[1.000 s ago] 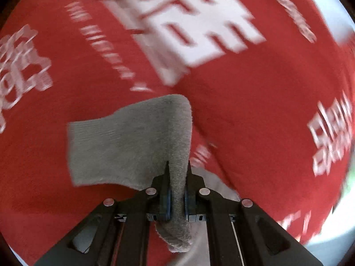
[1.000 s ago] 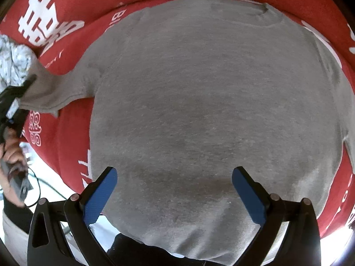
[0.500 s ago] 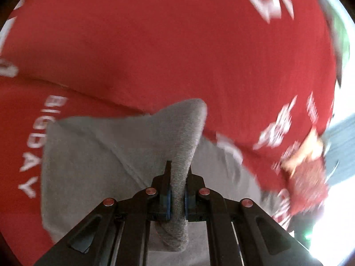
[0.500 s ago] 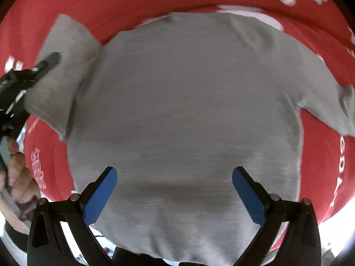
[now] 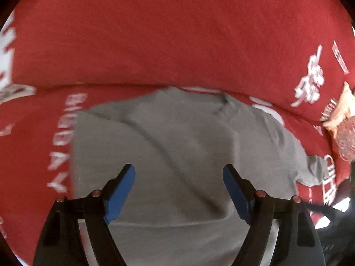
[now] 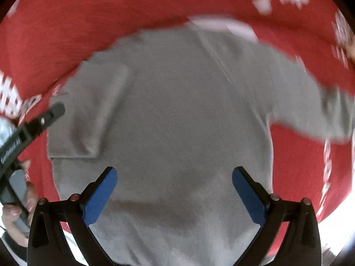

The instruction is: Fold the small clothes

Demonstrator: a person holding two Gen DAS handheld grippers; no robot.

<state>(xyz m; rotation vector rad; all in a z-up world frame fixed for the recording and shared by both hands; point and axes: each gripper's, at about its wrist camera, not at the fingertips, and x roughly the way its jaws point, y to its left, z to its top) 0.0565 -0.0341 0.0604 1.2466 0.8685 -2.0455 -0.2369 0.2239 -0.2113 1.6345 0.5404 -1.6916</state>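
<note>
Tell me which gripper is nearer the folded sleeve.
Left. In the right wrist view the left gripper has its tip right at the folded sleeve on the shirt. The right gripper hangs open over the hem, farther from it.

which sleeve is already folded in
The left sleeve, lying flat on the shirt body. The right sleeve juts out over the red cloth.
</note>
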